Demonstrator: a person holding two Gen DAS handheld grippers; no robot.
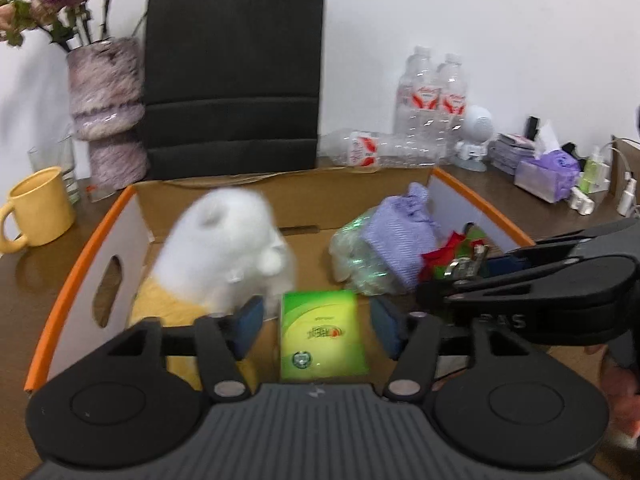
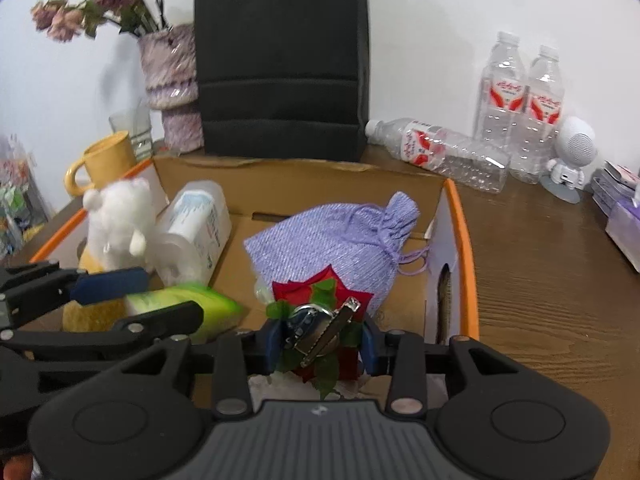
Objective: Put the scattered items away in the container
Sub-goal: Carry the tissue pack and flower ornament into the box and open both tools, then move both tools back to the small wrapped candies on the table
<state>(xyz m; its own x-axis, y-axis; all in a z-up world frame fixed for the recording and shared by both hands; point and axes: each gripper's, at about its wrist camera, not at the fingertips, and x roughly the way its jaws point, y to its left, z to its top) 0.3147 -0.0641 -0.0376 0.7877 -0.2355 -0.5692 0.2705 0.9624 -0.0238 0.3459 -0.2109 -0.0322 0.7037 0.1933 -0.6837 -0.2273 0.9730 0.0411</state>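
Hovering over orange-rimmed cardboard box (image 1: 82,248), left gripper (image 1: 316,324) fingers apart w/ green tissue packet (image 1: 322,334) loose between them, prob. just dropped. Right gripper (image 2: 320,342) fingers clamped on red fabric flower clip (image 2: 320,320); next: let go inside box.

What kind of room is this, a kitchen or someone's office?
Probably a home or office desk, not a kitchen: a wood-grain tabletop against a plain white wall, cluttered with a yellow mug, a vase of dried flowers, water bottles and a tissue pack.
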